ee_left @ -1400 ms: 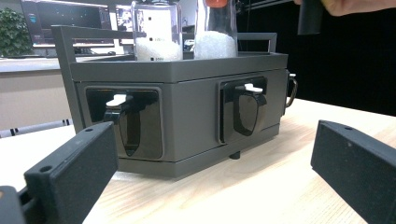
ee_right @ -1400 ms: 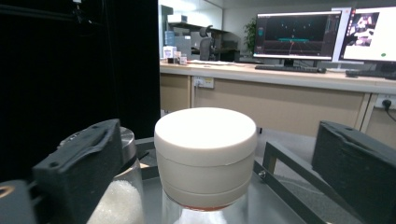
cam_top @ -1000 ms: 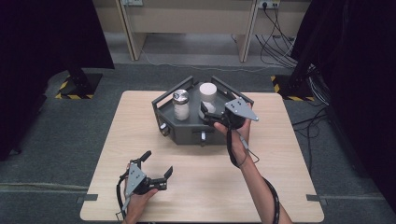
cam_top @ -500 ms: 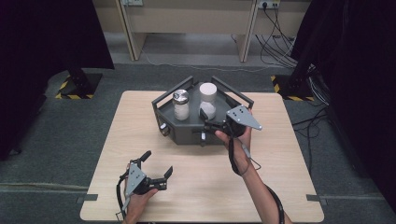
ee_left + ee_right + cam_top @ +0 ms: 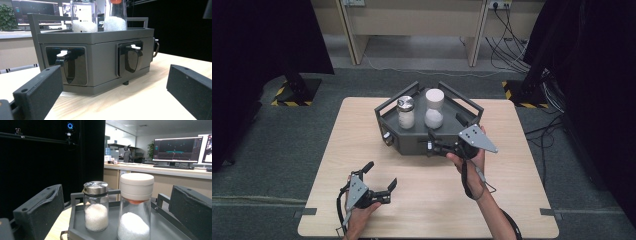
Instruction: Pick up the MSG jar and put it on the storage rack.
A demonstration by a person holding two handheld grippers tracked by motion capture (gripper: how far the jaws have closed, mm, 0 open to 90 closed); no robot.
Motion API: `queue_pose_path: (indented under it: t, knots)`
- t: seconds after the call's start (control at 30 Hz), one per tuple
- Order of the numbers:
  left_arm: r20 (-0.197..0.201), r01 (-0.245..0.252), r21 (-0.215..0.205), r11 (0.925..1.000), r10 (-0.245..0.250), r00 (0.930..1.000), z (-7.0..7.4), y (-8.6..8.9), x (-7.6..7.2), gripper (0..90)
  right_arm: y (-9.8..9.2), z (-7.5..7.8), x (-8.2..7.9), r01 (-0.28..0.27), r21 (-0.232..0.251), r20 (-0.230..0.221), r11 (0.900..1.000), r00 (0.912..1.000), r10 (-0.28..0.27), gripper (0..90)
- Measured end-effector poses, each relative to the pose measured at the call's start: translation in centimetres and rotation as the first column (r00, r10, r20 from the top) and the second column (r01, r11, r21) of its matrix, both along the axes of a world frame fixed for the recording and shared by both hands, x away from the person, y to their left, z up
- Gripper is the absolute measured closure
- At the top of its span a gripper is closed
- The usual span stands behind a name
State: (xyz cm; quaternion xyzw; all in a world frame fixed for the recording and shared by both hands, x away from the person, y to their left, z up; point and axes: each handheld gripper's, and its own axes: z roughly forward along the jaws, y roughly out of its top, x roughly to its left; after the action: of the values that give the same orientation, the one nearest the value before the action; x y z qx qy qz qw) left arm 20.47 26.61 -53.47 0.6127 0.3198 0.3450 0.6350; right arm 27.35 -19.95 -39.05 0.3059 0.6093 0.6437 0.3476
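A dark grey tray with handle bars stands at the back middle of the wooden table. In it stand a glass jar with a metal lid and a taller jar with a white lid, both holding white granules. My right gripper is open at the tray's front right edge, jaws pointing left. In the right gripper view the metal-lid jar and the white-lid jar stand ahead between the jaws. My left gripper is open and low over the table in front of the tray, holding nothing.
The tray's front wall carries two glossy black panels with white tabs. Bare table top lies to the right of the tray and to its left. Beyond the table stand a desk and loose cables on the floor.
My right gripper has drawn back toward the near side, from over the tray's right part to its front edge. The left gripper has not moved.
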Motion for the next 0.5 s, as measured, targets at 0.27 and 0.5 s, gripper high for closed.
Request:
queue_pose_path:
  t: [0.27, 0.5]
  knots:
    - [0.002, 0.001, 0.001, 1.0, -0.001, 1.0, 0.0, -0.1, 0.0, 0.1, -0.9, -1.1, -1.5, -0.021, 0.004, 0.007, 1.0, 0.9998, 0.021, 0.4]
    - [0.002, 0.0, 0.001, 1.0, 0.0, 1.0, 0.0, -0.1, 0.0, 0.1, -1.3, -2.0, -2.3, -0.036, -0.004, 0.004, 0.999, 0.9993, 0.036, 0.4]
